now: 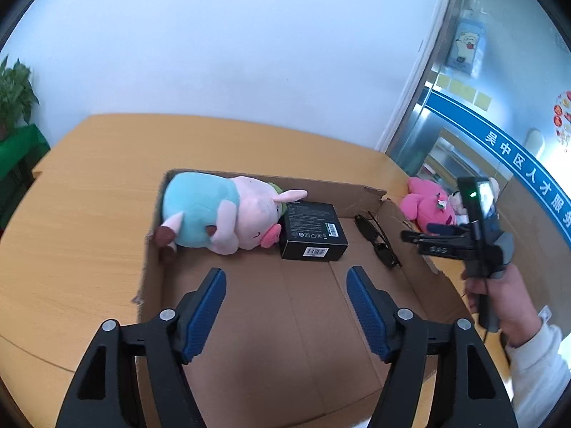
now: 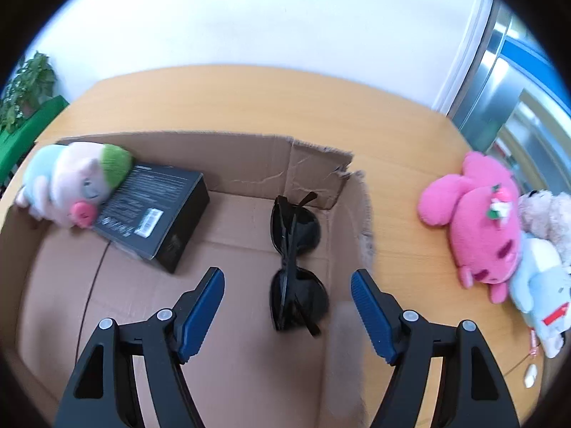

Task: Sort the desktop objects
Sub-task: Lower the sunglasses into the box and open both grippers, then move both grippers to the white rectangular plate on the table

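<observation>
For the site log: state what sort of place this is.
Probably an office or public service centre. A wooden desk stands by a plain wall, a glass partition bears a blue banner with Chinese lettering, and a potted plant stands in the corner.

Even, bright daylight; soft shadows. Fisheye bowing and dark vignette at all corners. Motion blur on the cardboard box [image 2: 360, 214] wall, right of centre; wall overexposed at top

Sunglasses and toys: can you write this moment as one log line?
left tongs: open, empty | right tongs: open, empty | sunglasses, black box, pig plush: in cardboard box | pink plush: on table
</observation>
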`<state>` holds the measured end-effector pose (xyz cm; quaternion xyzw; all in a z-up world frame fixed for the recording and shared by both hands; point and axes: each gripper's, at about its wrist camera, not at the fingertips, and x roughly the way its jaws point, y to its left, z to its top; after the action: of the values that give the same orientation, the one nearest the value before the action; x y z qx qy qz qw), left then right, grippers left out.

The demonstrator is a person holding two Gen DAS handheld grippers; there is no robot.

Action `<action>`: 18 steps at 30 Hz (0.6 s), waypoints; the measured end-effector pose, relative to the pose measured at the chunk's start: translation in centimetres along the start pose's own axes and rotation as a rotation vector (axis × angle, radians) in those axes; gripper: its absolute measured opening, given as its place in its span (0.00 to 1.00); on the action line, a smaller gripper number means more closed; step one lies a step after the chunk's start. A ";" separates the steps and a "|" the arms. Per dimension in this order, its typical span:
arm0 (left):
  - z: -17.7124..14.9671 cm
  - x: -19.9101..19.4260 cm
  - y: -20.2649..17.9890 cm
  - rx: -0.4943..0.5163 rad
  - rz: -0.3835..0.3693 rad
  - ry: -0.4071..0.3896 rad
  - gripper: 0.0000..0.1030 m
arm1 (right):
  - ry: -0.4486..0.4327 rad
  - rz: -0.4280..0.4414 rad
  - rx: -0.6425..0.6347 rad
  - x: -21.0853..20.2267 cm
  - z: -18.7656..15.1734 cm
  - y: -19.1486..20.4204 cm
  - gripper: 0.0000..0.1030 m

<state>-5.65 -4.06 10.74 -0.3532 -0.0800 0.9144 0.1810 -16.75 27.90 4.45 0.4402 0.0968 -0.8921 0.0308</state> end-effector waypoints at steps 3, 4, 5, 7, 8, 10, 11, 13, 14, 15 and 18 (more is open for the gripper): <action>-1.4 -2.1 -0.2 0.036 0.037 -0.024 0.70 | -0.077 0.023 -0.041 -3.3 -1.8 -0.7 0.72; -1.9 -2.7 -0.2 0.043 0.047 -0.031 0.70 | -0.116 0.054 -0.071 -4.5 -2.5 -1.0 0.73; -2.5 -3.4 -0.2 0.050 0.058 -0.043 0.72 | -0.148 0.082 -0.098 -5.4 -3.3 -1.1 0.77; -3.9 -4.4 0.0 0.054 0.070 -0.054 0.75 | -0.210 0.131 -0.178 -8.6 -6.2 0.1 0.77; -4.5 -4.7 0.1 0.050 0.070 -0.048 0.75 | -0.230 0.138 -0.217 -9.8 -7.6 0.9 0.77; -6.0 -5.4 0.2 0.044 0.060 -0.036 0.75 | -0.290 0.166 -0.313 -12.7 -10.9 3.1 0.77; -6.7 -5.6 0.1 0.047 0.052 -0.032 0.75 | -0.312 0.213 -0.367 -13.8 -12.6 4.1 0.78; -8.2 -5.8 -0.1 0.052 0.019 -0.007 0.75 | -0.312 0.321 -0.444 -15.5 -16.3 6.2 0.78; -9.0 -5.7 -0.3 0.051 0.001 0.008 0.75 | -0.290 0.370 -0.457 -15.7 -18.0 7.2 0.78; -9.8 -5.7 -0.5 0.045 -0.017 0.024 0.75 | -0.261 0.415 -0.456 -15.3 -19.3 7.8 0.78; -11.9 -5.0 -1.5 0.045 -0.083 0.076 0.75 | -0.170 0.497 -0.418 -13.0 -21.9 8.8 0.78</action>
<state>6.18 -4.42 5.48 -0.3800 -0.0671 0.8935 0.2296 9.48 23.25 0.44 0.3584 0.1642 -0.8518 0.3450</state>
